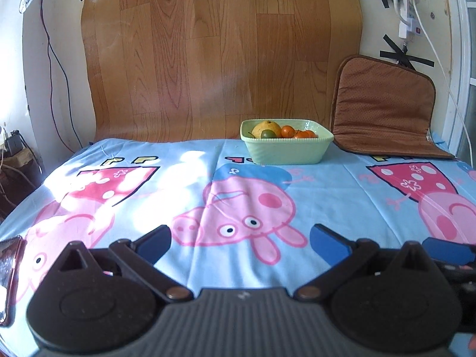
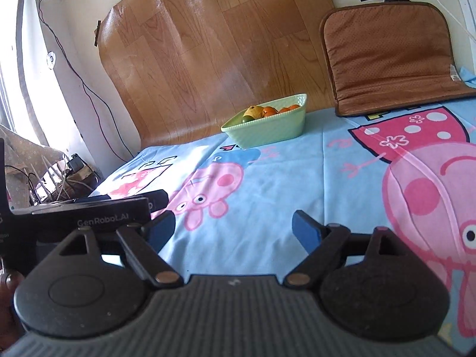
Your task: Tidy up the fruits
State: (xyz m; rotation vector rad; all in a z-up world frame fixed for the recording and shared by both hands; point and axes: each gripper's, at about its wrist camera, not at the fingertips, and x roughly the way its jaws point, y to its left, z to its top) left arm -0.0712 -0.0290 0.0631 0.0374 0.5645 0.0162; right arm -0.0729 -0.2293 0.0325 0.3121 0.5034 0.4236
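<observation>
Left gripper (image 1: 240, 242): jaws spread wide, nothing between them, only the cloth (image 1: 184, 184) below. Right gripper (image 2: 233, 229): also wide apart, empty. Bowl (image 1: 285, 151) sits well ahead of the left gripper, slightly right of its centre line, at the cloth's far edge against the wood-grain sheet (image 1: 208, 59). Fruit inside: a big yellow one (image 1: 269, 127), a small green one (image 1: 267, 134), several oranges (image 1: 288, 131). From the right gripper the bowl is ahead, slightly left. Brown cushion (image 1: 383, 110) is right of the bowl.
</observation>
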